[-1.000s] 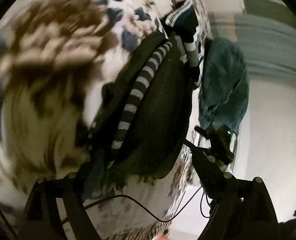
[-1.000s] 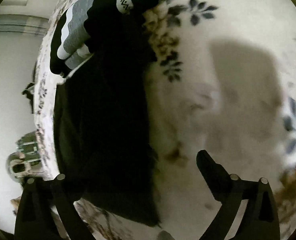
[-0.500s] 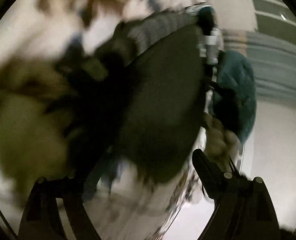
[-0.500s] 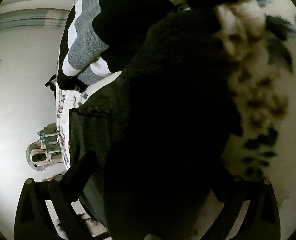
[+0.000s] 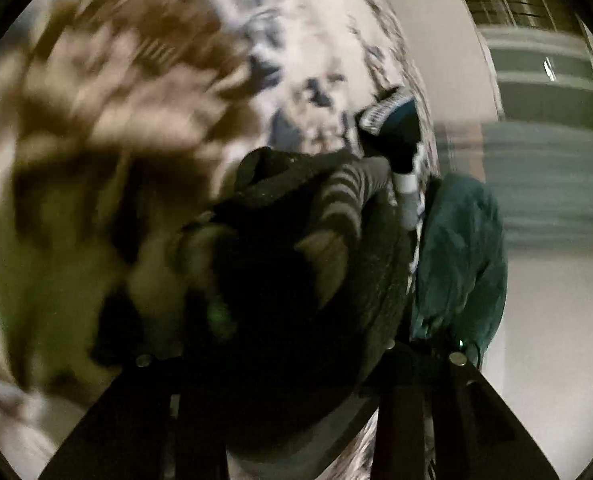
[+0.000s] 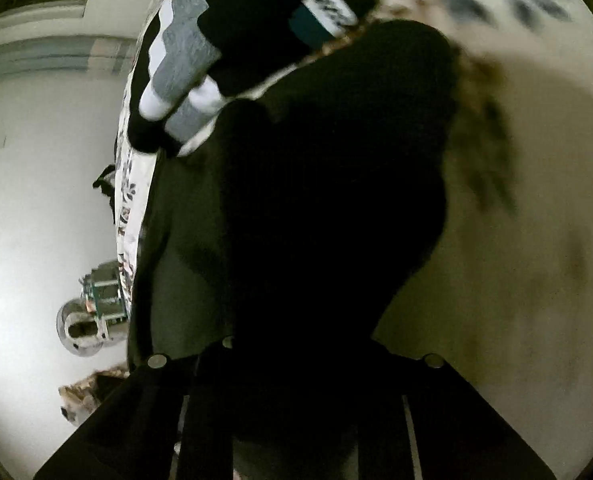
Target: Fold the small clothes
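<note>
A black garment with a grey striped band lies on the floral bedspread. My left gripper has the garment's near edge bunched between its fingers, and the jaws are closing on the cloth. In the right wrist view the same black garment fills the middle. My right gripper is sunk into it, jaws closing with cloth between them. The fingertips of both are lost in the dark fabric.
Folded patterned pieces and a grey, white and black striped garment lie beyond the black one. A teal cloth hangs over the bed's edge. Pale floor with a metal object lies past that edge.
Both grippers came down and forward onto the black garment. Their jaws went from wide open to narrow, with the cloth gathered between the fingers.
</note>
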`<state>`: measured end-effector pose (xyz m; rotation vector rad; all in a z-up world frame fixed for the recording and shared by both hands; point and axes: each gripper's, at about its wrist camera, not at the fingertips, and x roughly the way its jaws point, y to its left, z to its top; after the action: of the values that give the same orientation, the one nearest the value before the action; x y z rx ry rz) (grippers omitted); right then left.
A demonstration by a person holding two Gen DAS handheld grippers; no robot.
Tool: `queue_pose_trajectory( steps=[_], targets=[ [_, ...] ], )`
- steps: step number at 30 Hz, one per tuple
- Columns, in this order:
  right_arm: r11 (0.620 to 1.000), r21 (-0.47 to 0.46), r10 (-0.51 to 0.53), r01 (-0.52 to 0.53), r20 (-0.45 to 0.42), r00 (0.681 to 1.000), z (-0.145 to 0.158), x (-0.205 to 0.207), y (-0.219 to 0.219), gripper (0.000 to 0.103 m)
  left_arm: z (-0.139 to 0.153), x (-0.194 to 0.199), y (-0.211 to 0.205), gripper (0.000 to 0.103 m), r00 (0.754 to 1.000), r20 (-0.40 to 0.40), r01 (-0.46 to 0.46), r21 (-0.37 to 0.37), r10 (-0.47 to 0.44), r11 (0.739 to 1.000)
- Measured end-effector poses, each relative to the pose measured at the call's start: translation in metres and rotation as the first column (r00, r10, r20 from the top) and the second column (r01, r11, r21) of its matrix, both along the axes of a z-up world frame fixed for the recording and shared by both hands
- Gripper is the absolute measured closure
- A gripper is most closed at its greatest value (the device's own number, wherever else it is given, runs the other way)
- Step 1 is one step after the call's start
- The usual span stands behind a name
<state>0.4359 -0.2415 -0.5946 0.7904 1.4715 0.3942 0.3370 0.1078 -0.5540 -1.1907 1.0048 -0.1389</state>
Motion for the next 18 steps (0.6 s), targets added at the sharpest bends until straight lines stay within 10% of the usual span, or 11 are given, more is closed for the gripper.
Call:
queue_pose_trajectory(
  steps=[4,10,18],
  targets=[
    [0.991,0.046,-0.118,0.123,-0.099,0.988,0.009,-0.101,-0.012,0.085,0.019,0.013,0.014,0.072,0.981,-0.023,0.192,0.034,-0.192,0.981],
    [0.983,-0.002,-0.177,0.181,-0.227,0.958,0.004,-0.228,0.011,0.085,0.001,-0.006,-0.002,0.055,0.891,-0.168,0.439,0.073,-0.422,0.896],
    [0.992,-0.104,-0.087,0.066,-0.21,0.974,0.035,-0.206,-0.009,0.042,0.037,-0.047,0.015,0.026,0.942,-0.122,0.331,0.17,-0.314,0.928]
  ],
)
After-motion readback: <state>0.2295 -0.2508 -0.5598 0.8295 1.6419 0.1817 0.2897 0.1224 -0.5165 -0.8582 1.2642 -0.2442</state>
